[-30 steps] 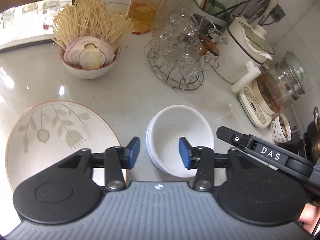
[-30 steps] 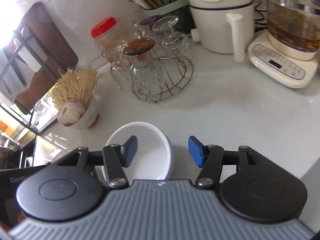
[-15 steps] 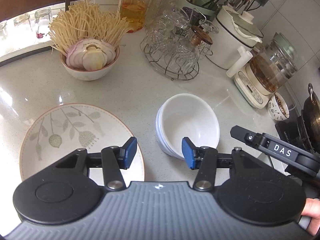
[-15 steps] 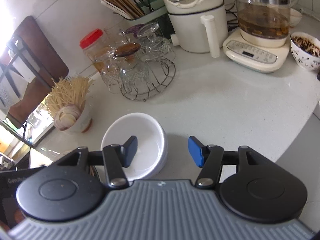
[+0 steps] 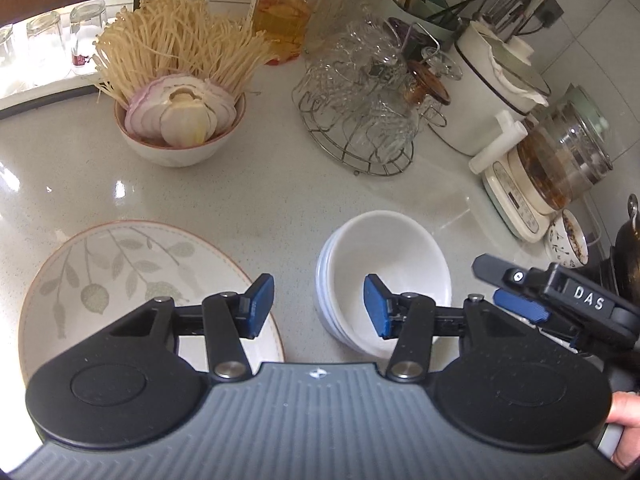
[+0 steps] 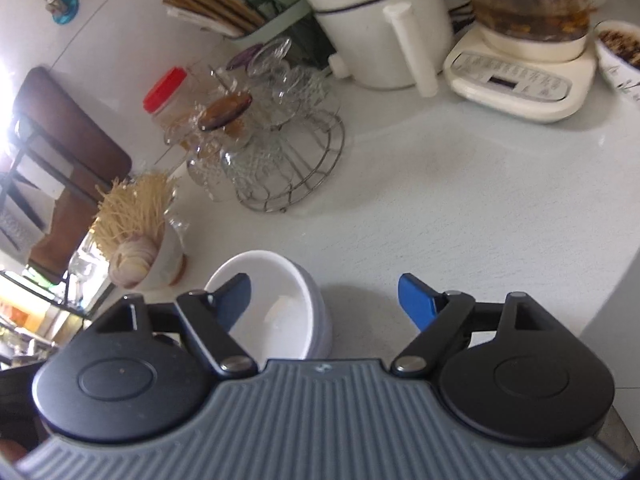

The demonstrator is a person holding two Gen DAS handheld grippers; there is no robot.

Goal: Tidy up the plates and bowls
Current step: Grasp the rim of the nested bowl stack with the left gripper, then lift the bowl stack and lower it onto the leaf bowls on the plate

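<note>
Left gripper (image 5: pixel 319 306) hangs released, jaws spread and empty, its right pad over the near rim of the stack of white ceramic bowls (image 5: pixel 386 268), its left pad over the round leaf-patterned plate (image 5: pixel 120 272) lying just left of the stack. Right gripper (image 6: pixel 326 304) is released too, with the stack under its left pad. Since half a second ago, the right gripper's jaws have spread wider, and the left has edged closer.

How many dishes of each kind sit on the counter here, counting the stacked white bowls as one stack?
Plates: 1, the leaf-pattern plate.
Stacks of white bowls: 1; how many bowls are nested in it I cannot tell.
Bowls with food: 2, the onion and mushroom bowl and the small patterned bowl by the kettle.
Total: 4.
</note>
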